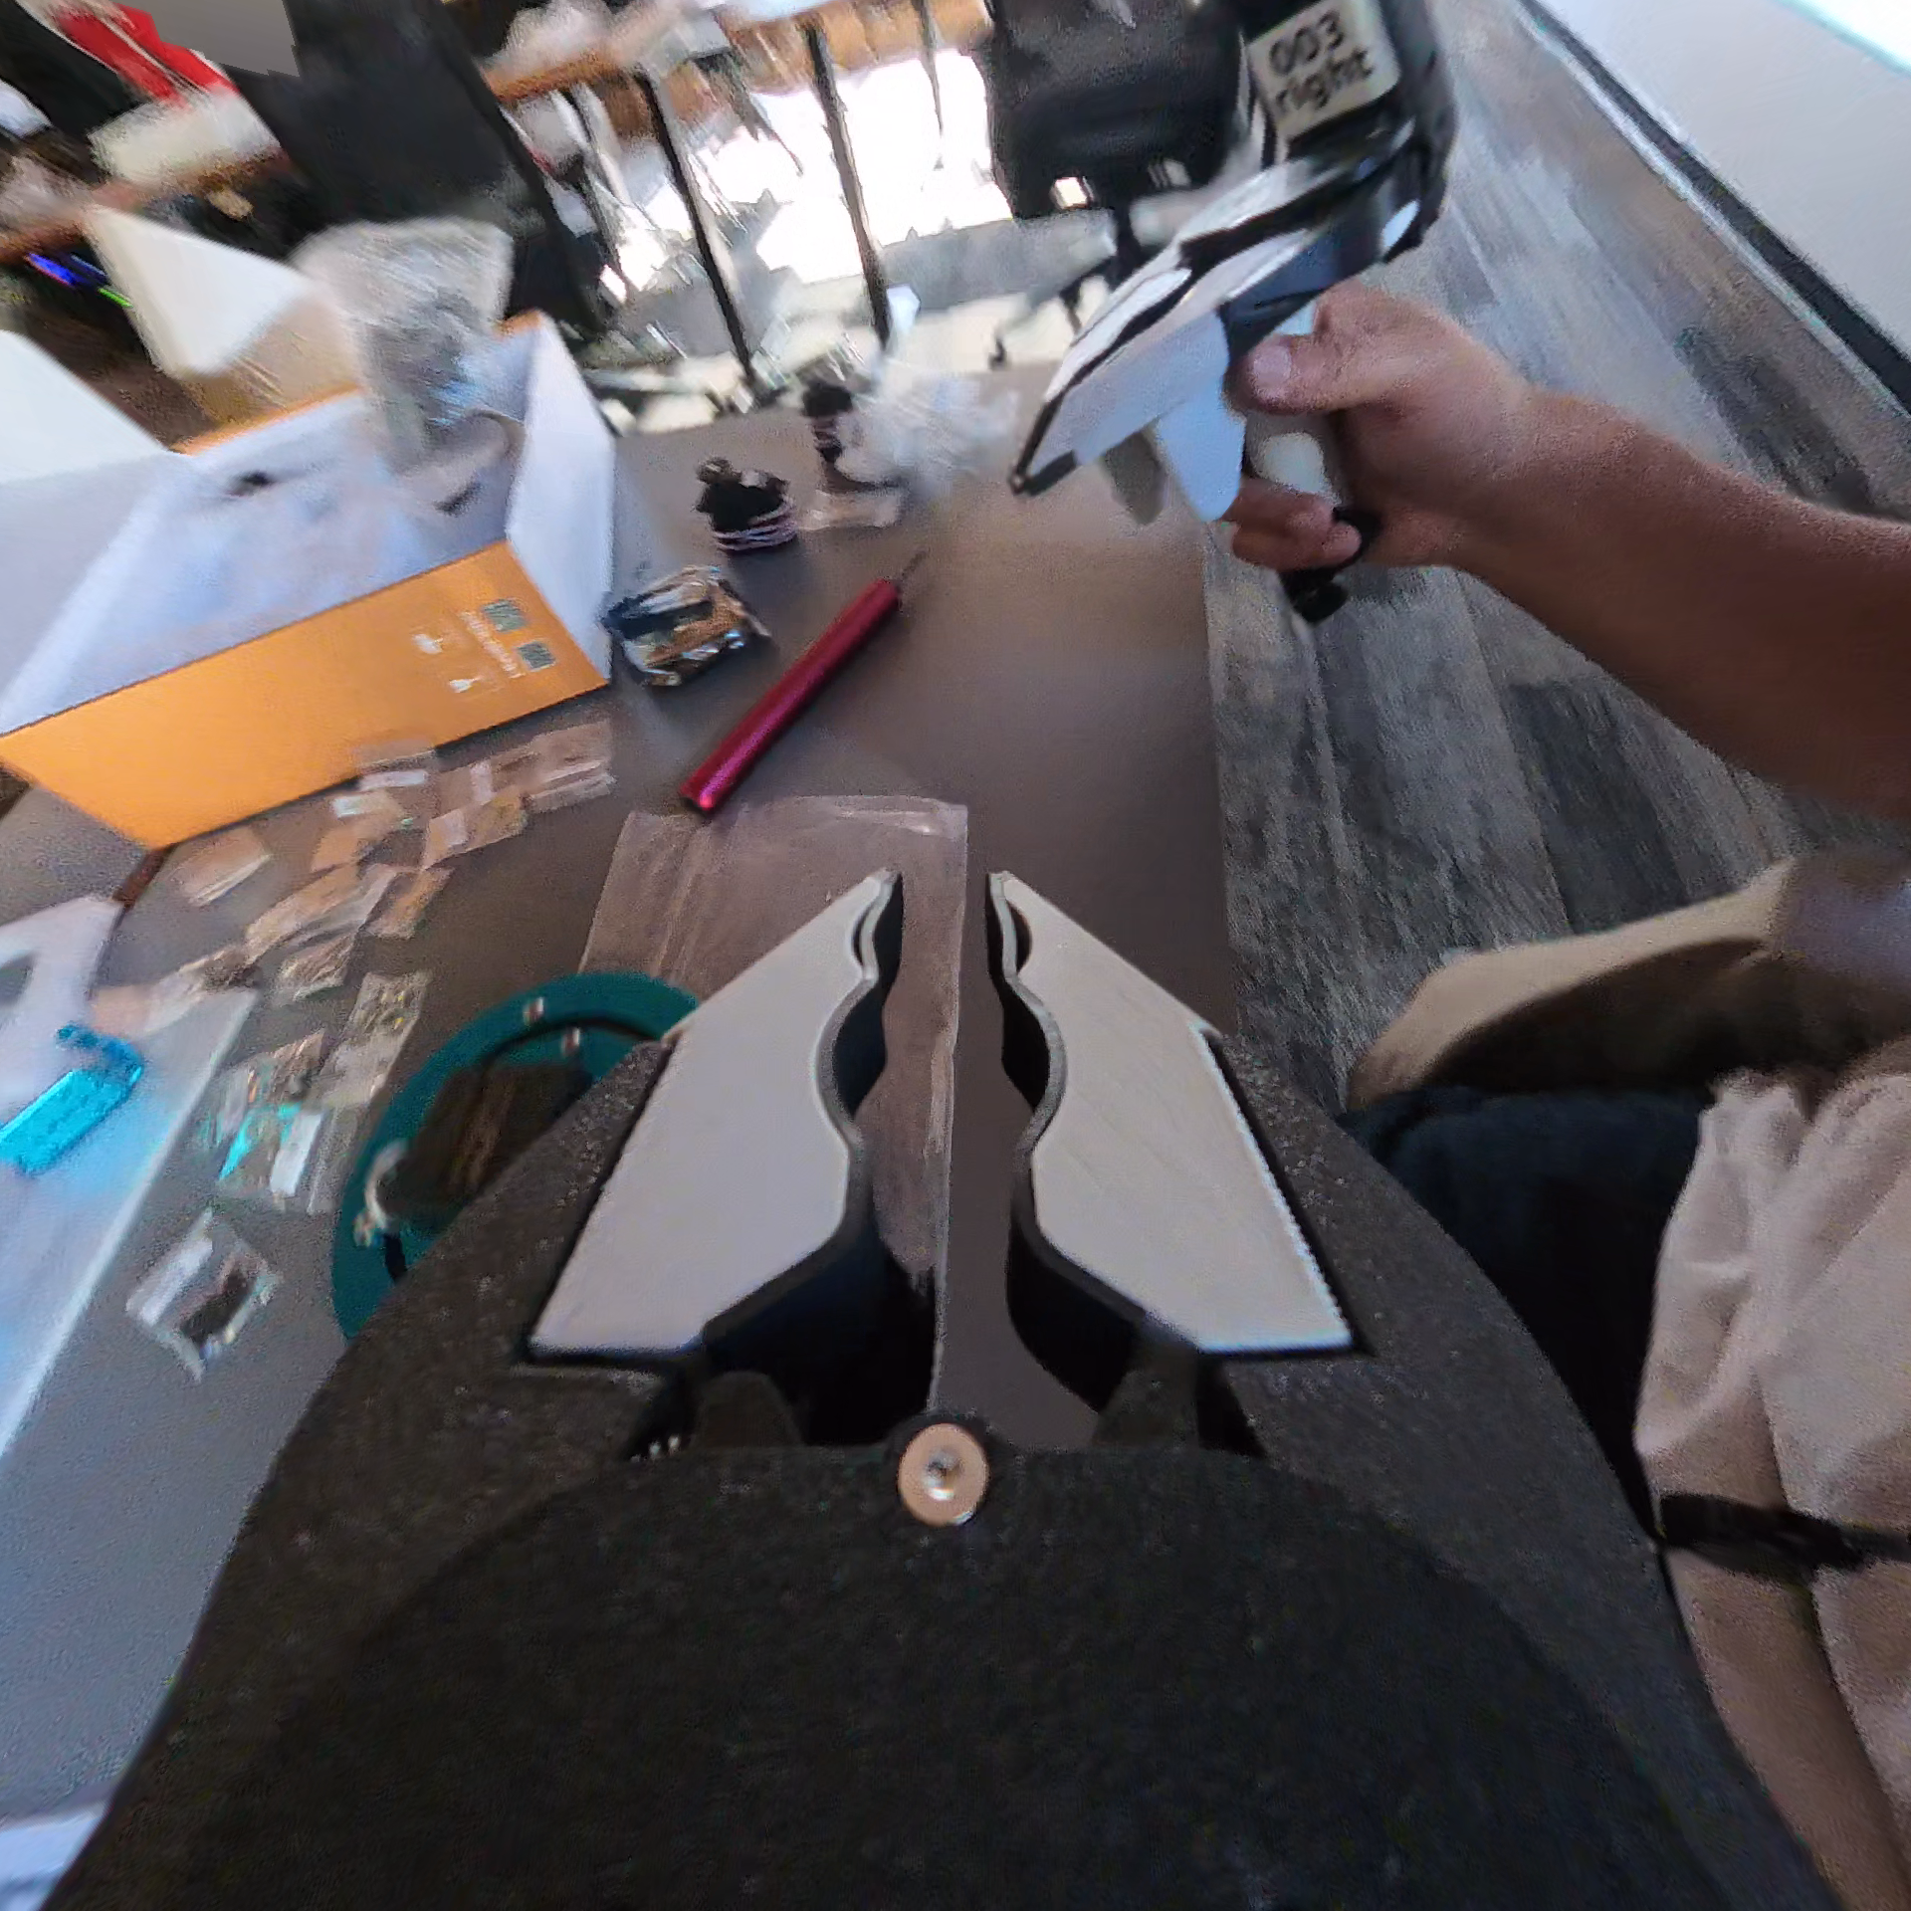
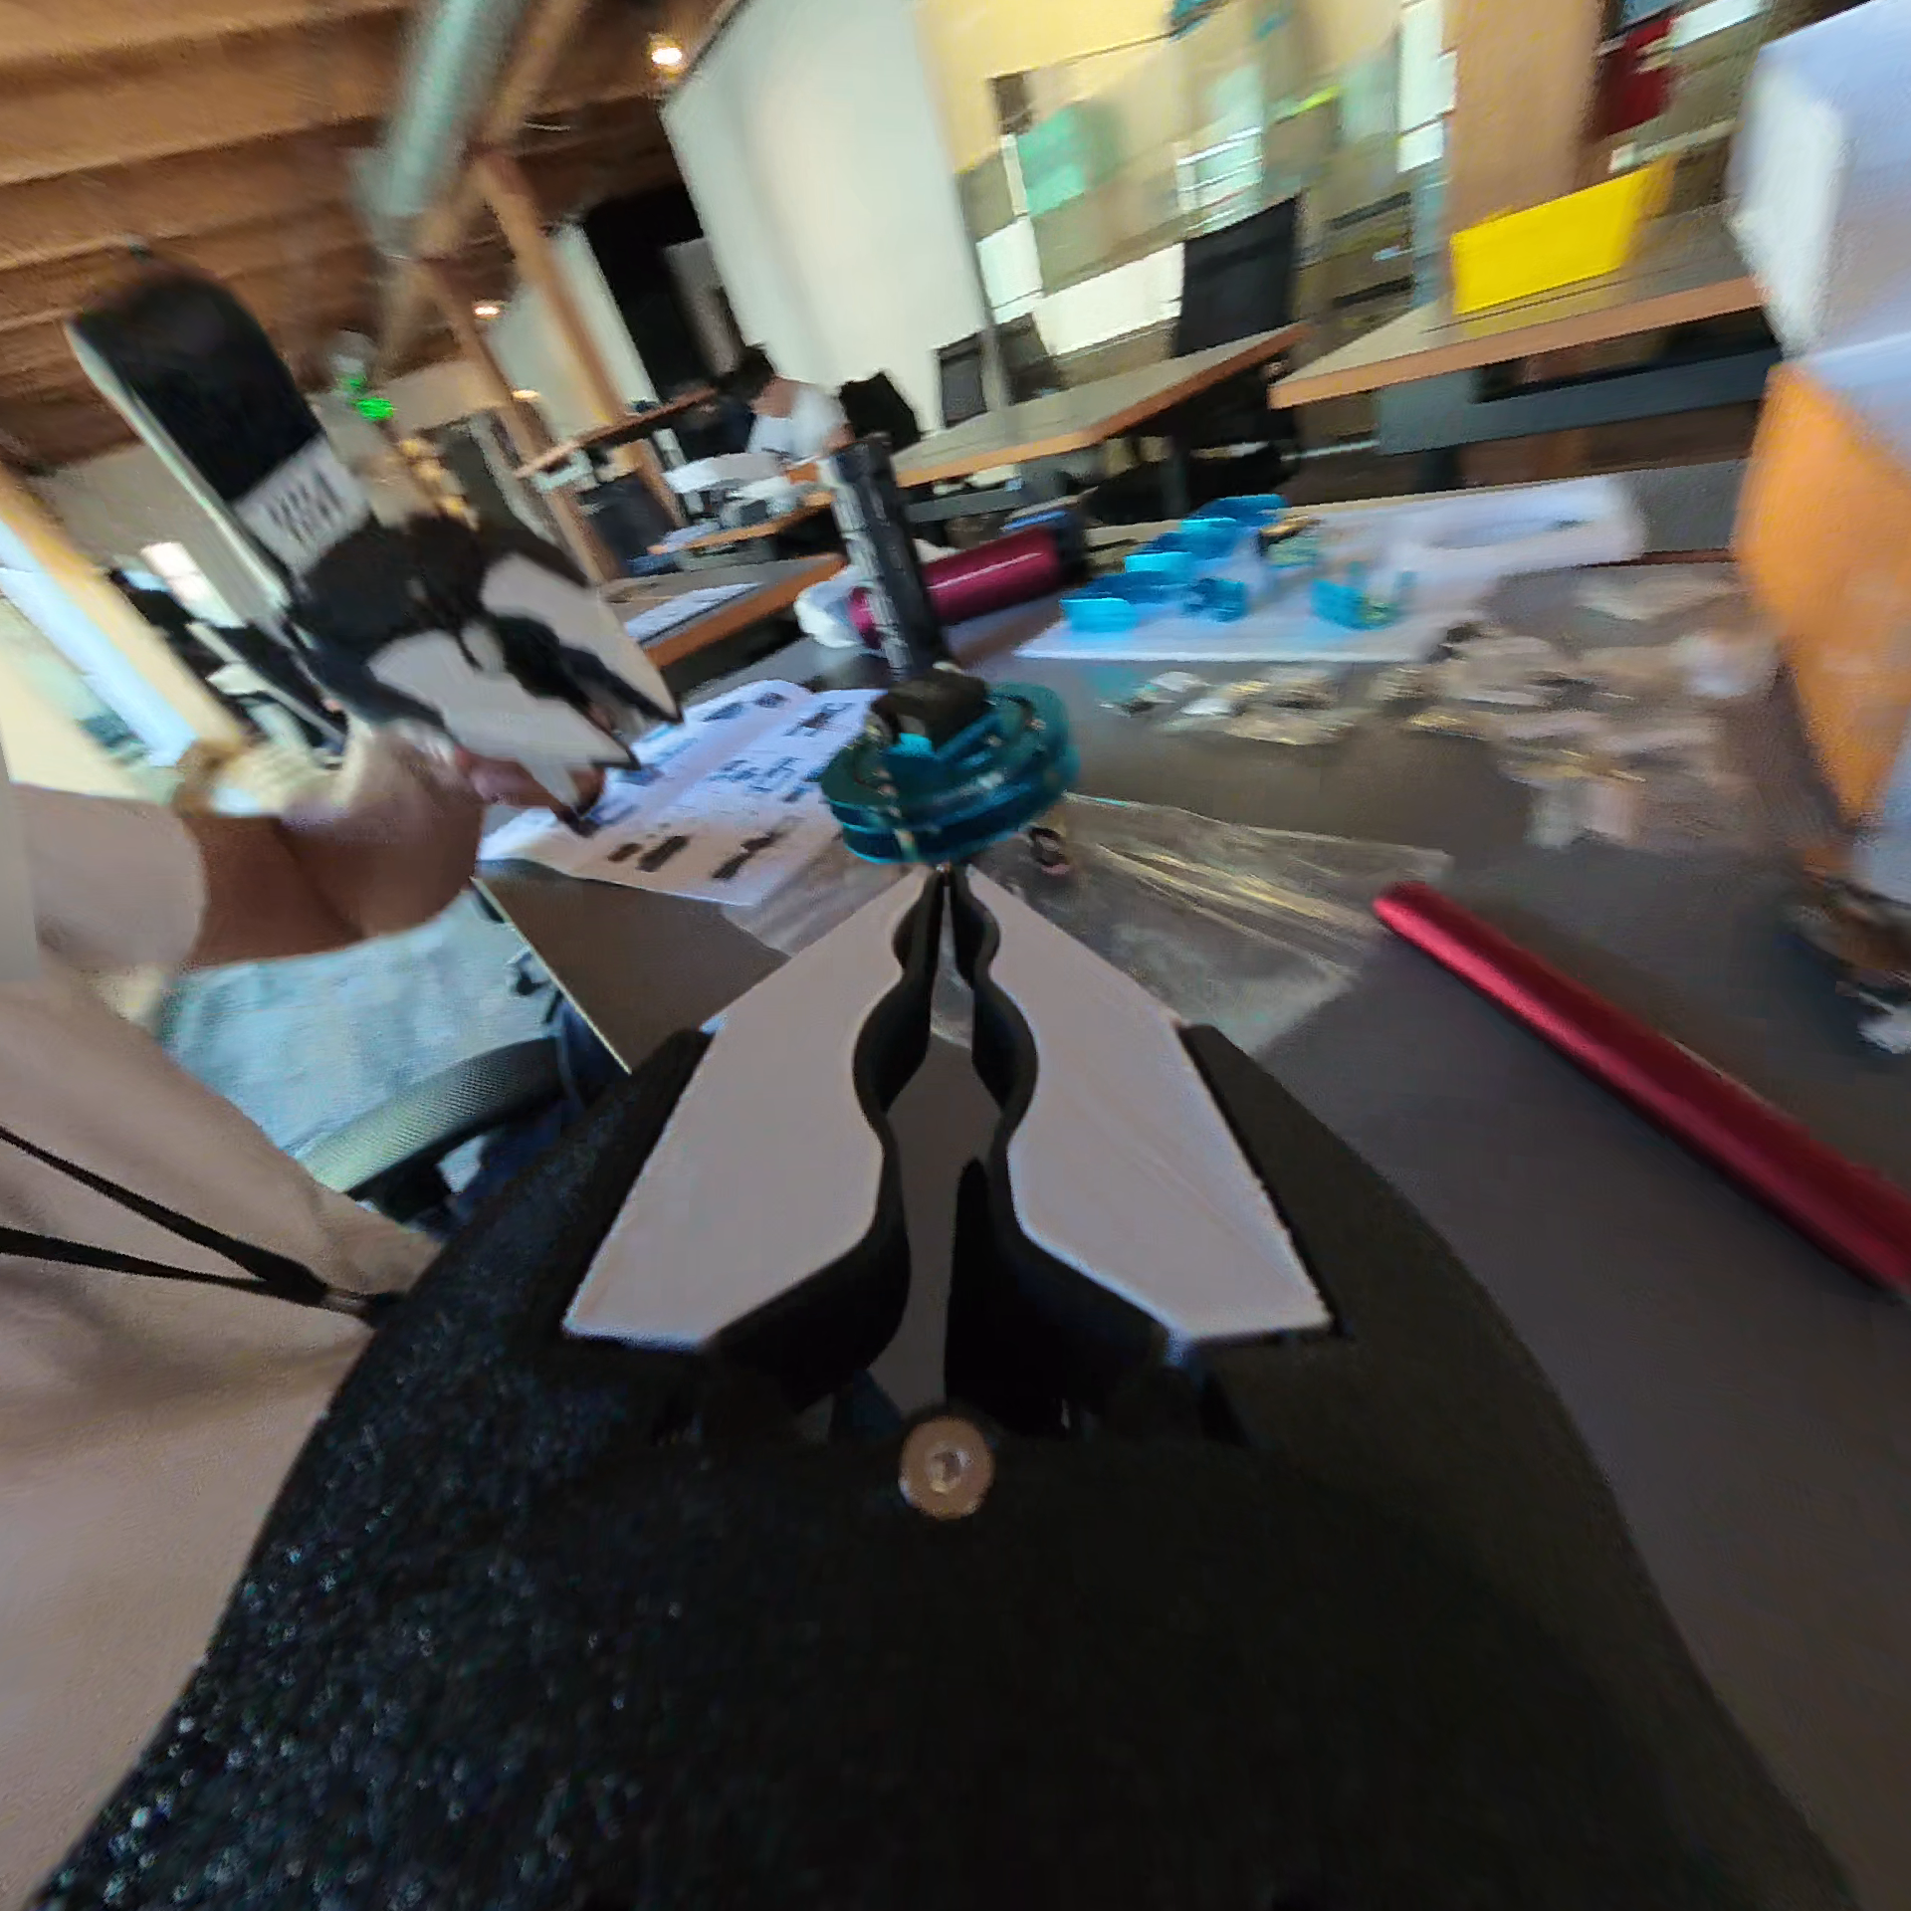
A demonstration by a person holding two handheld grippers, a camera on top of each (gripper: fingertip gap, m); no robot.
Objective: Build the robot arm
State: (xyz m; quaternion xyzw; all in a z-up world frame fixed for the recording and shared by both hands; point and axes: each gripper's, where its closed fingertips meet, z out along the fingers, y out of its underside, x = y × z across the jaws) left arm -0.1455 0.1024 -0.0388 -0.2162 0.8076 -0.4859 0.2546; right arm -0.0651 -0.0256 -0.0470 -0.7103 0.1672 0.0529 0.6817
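the right claw [image 2: 946, 898] is nearly closed, its tips pinching something thin and dark just under a teal ring assembly [image 2: 951, 786]: stacked round plates with a black block and a dark post on top. the left claw [image 1: 943, 891] is slightly parted and empty over a clear plastic bag [image 1: 724, 879] on the worktop [image 1: 1034, 662]. a red tube [image 1: 791, 693] lies beyond the bag.

On the dark grey table [image 1: 1075, 662], a clear plastic bag [image 1: 776, 879] lies flat near the front edge. A red metal tube [image 1: 791, 693] lies just behind it. Left of the bag sits a teal round disc assembly [image 1: 434, 1127]; farther left and behind stands an orange-and-white cardboard box [image 1: 310, 662], with small clear packets [image 1: 341, 910] scattered before it.
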